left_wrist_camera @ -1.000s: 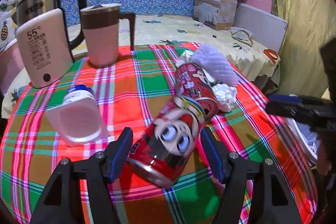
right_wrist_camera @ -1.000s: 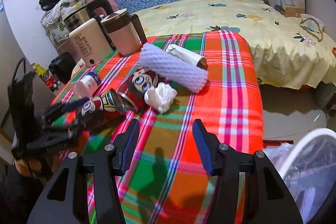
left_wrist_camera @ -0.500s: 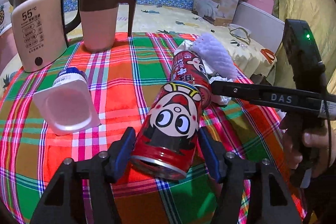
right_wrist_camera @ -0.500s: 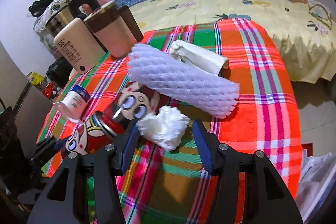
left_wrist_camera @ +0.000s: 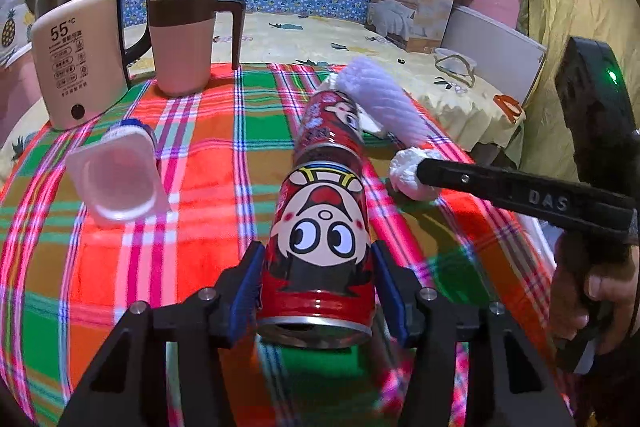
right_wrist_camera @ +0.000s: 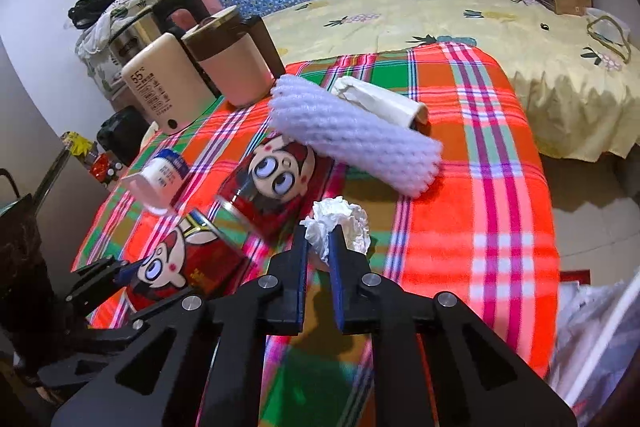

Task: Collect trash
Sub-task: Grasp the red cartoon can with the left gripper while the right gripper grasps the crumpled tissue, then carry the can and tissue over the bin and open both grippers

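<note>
Two grabs at once on the plaid counter [left_wrist_camera: 200, 155]: left gripper [left_wrist_camera: 318, 291] closing on the lying red can [left_wrist_camera: 322, 247], right gripper [right_wrist_camera: 318, 259] clenched on the crumpled tissue [right_wrist_camera: 340, 223], likely so both reach the bin together.

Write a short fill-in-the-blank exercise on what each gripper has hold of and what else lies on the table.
1. The left gripper is closing on a red ____ lying on its side.
2. The right gripper pinches a crumpled white ____.
3. The plastic cup lies on the ____ cloth.
4. The white foam sleeve leans on the second ____.

Missing words: can; tissue; checked; can
</note>
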`<state>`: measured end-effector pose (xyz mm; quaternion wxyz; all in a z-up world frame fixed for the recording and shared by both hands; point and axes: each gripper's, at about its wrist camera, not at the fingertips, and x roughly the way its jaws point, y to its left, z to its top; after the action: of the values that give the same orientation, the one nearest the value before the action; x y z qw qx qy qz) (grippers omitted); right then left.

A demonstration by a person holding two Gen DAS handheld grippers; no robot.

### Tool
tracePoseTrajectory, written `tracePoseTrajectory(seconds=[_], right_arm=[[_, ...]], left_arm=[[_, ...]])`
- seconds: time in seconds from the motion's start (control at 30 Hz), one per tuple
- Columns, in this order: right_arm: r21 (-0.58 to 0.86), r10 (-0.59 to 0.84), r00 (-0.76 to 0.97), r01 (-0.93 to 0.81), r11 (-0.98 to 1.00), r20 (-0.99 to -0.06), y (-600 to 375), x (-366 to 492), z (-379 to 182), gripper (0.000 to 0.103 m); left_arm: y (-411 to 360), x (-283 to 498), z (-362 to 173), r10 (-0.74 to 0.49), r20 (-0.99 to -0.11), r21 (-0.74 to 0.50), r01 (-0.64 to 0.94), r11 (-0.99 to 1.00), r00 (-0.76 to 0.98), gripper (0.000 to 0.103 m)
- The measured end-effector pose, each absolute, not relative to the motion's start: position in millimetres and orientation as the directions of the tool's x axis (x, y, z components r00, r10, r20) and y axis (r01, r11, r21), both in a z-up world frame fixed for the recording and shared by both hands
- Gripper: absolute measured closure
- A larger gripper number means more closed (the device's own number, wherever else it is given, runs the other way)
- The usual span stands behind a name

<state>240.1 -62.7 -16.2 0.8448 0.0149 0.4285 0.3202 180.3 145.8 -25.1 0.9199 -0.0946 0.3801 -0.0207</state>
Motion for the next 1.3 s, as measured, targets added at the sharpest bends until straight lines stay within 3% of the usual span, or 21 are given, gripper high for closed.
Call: tracePoseTrajectory(seconds=[0.27, 1.3], right_arm=[[0.332, 0.576, 0.426, -0.52, 0.787, -0.698, -94, 199, -8, 0.091], [0.297, 0.55, 0.538, -0.487, 0.821, -0.639, -162, 123, 14, 0.091]], left_arm=[[120, 151, -20, -0.127, -0.68, -0.236, -0.051, 0.97, 0.722, 0.048], [25, 86, 16, -0.178, -0.634, -0.214, 0.05, 0.975, 0.753, 0.048]])
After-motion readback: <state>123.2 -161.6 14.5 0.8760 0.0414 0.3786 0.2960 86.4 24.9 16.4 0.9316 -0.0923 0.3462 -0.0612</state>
